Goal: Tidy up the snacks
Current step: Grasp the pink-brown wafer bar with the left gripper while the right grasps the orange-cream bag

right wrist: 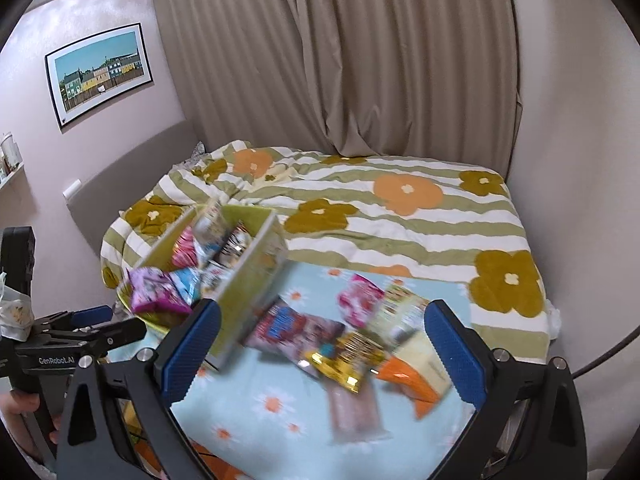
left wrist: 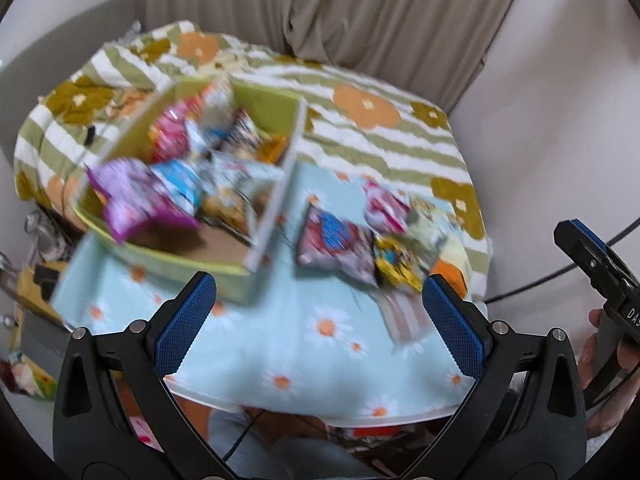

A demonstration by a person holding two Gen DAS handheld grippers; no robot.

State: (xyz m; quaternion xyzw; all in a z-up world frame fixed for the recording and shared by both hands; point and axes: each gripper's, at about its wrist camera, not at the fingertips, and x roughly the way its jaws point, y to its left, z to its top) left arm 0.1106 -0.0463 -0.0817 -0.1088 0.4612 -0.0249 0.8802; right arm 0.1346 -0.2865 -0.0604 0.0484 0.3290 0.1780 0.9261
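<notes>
Judging by how things lie, the sorting is partly done: the green open-topped cardboard box (left wrist: pixel 276 216) at centre left of the left wrist view already holds a heap of packets, a purple foil one (left wrist: pixel 132 200) nearest its lower left corner, while a loose cluster of snack packets (left wrist: pixel 384 236) lies on the pale blue daisy-print cloth (left wrist: pixel 304 344) just right of the box wall, apart from it. In the right wrist view that cluster includes a yellow foil packet (right wrist: pixel 348 356) and an orange-and-cream pack (right wrist: pixel 416 376) at lower centre. These are what is left, though blur hides the count. Both claws are released and empty: the left gripper (left wrist: pixel 320 328) and the right gripper (right wrist: pixel 322 354) each hang over the near cloth with jaws spread wide. Open room lies in the lower middle of both frames; the cloth's near edge (left wrist: pixel 360 420) sits low in the left view, so packets dragged that way could slip off, and the tall box wall needs clearing on the way in
</notes>
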